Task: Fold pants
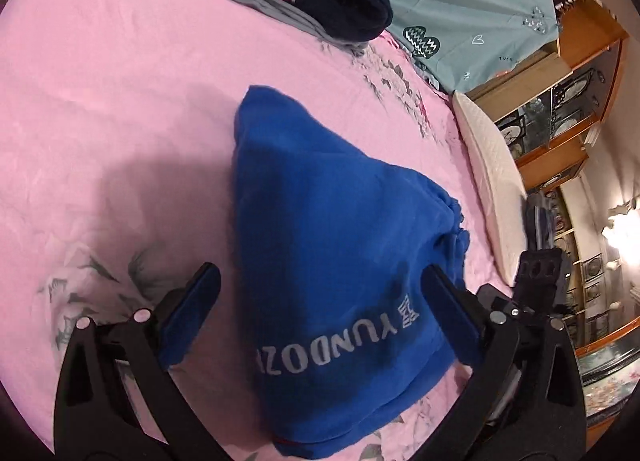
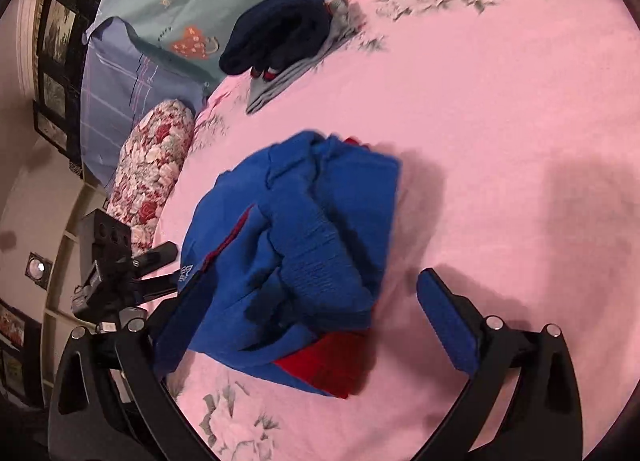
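Folded blue pants (image 1: pixel 332 253), long axis running away; printed end nearest

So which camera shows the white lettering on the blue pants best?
The left wrist view. There the blue pants lie between the open fingers of the left gripper with the white lettering large and mostly readable. The right wrist view shows the pants' bunched, red-trimmed side, with only a sliver of white print at the edge.

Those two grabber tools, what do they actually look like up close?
Each gripper, left and right, is a black plastic fork ending in two flat fingers faced with blue pads. Round silver bolt heads mark the joints. No cables or sleeves show.
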Available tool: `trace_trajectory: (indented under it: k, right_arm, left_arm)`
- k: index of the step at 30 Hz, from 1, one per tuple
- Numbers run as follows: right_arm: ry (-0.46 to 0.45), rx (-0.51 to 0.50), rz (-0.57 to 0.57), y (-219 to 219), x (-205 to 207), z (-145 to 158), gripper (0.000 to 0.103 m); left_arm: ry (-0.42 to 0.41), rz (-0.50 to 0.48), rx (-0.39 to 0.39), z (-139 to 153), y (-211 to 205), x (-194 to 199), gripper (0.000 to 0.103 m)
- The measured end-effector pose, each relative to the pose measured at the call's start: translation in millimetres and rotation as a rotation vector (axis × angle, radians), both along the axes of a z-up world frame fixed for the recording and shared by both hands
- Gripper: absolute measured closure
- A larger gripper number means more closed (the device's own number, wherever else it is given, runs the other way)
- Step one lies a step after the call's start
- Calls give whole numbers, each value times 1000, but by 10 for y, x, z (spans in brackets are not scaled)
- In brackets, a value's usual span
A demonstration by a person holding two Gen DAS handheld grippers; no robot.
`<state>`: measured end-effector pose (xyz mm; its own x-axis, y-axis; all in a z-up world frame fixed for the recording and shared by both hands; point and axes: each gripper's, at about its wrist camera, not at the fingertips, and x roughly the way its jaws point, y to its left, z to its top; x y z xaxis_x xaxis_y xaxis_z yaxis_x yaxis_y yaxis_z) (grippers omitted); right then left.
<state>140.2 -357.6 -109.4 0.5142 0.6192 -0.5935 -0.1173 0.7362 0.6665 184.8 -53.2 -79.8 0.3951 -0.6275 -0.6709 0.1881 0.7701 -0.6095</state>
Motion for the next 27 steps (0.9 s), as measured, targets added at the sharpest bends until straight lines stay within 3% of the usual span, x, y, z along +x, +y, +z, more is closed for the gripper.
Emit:
trace_trajectory:
  k: [6,7,8,11,14,21,27]
  right_arm:
    - [-7,-57,83,287,80,22,3]
    - [-11,-66,87,316,87,36,20]
    - [-2,-46,94,292,96,30,58]
    - [-5,-14,100,263,99,27,59]
    - [-41,-55,98,355,33,162,60]
    - [-179,-106,145,582,-195,834,60]
    - [-381,-168,162,778,-201,1835,60]
  left_arm:
    - [-19,-23,20,-40,-261,30,3]
    - [-25,-23,25,-37,-272,36,6]
    - [-27,-20,45,-34,-278,38,27]
    - [-17,-8,18,-11,-174,56,50]
    - [-55,-12,40,94,-176,-13,57]
    - [-153,-13,10,601,-142,-175,64]
    - [-353,-6,15,1557,-120,-162,64]
